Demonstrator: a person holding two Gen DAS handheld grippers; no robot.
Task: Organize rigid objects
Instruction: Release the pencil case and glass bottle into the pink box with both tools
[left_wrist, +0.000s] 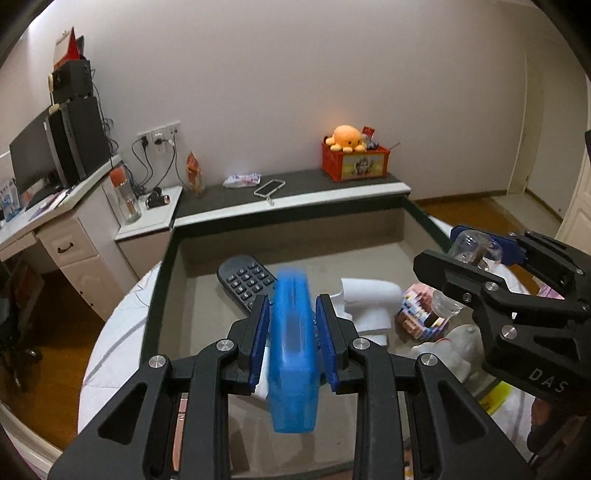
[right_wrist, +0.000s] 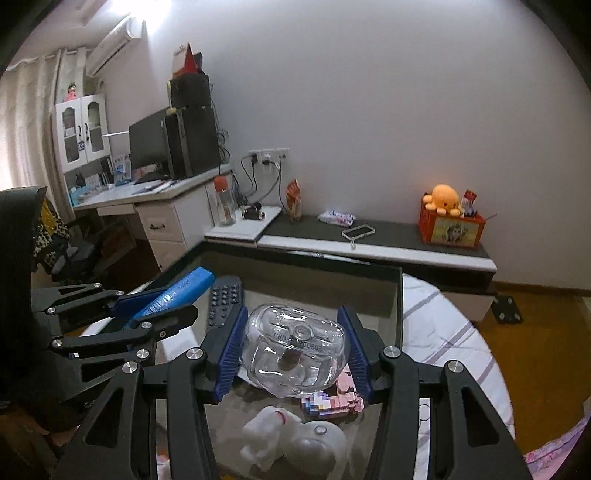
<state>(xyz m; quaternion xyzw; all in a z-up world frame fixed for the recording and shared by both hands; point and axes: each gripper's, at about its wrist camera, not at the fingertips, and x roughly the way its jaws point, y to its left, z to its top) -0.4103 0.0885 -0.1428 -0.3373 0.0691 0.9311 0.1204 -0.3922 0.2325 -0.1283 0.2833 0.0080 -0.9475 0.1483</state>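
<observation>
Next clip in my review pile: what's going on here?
A person is sorting objects into a bin with two handheld grippers. The left gripper is shut on a blue case; the right gripper is shut on a clear bottle. Both hang over the bin, which already holds a remote, a pink block toy and white items.

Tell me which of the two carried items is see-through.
The clear bottle in the right gripper. You can see through it, whereas the case in the left gripper is solid blue.
</observation>
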